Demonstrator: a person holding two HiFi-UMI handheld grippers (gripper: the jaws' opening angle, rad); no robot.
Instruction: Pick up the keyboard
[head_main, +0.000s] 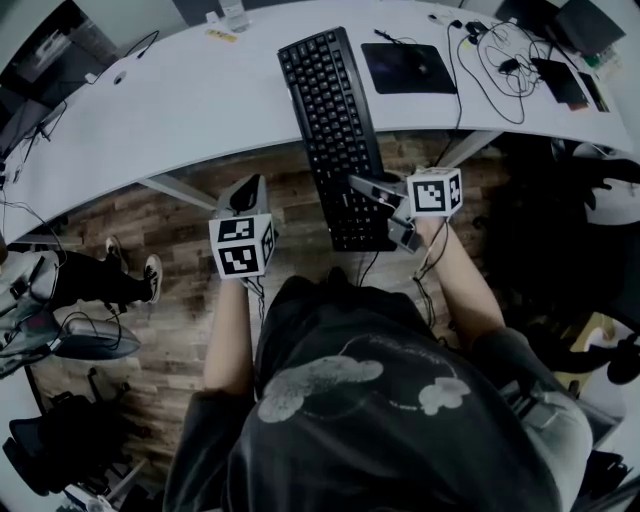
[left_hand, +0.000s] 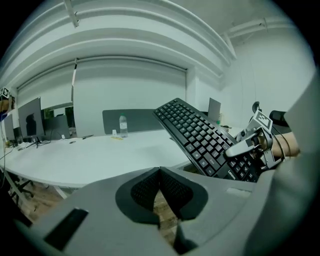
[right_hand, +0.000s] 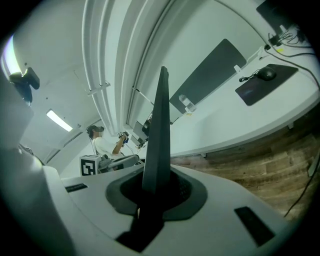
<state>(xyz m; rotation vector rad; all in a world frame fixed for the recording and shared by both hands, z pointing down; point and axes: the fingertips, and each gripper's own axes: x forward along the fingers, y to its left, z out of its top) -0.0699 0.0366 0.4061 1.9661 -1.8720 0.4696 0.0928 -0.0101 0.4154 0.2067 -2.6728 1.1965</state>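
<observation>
A black keyboard lies lengthways away from me, its far end over the white desk and its near end out past the desk edge above the wood floor. My right gripper is shut on the keyboard's near right edge. In the right gripper view the keyboard stands edge-on between the jaws of that gripper. My left gripper hangs to the keyboard's left, apart from it. In the left gripper view this gripper is shut on nothing, and the keyboard appears tilted, held by the right gripper.
A black mouse pad with a mouse lies right of the keyboard, and tangled cables lie beyond it. A water bottle stands at the desk's far edge and monitors at the left. Someone's feet are under the desk at the left.
</observation>
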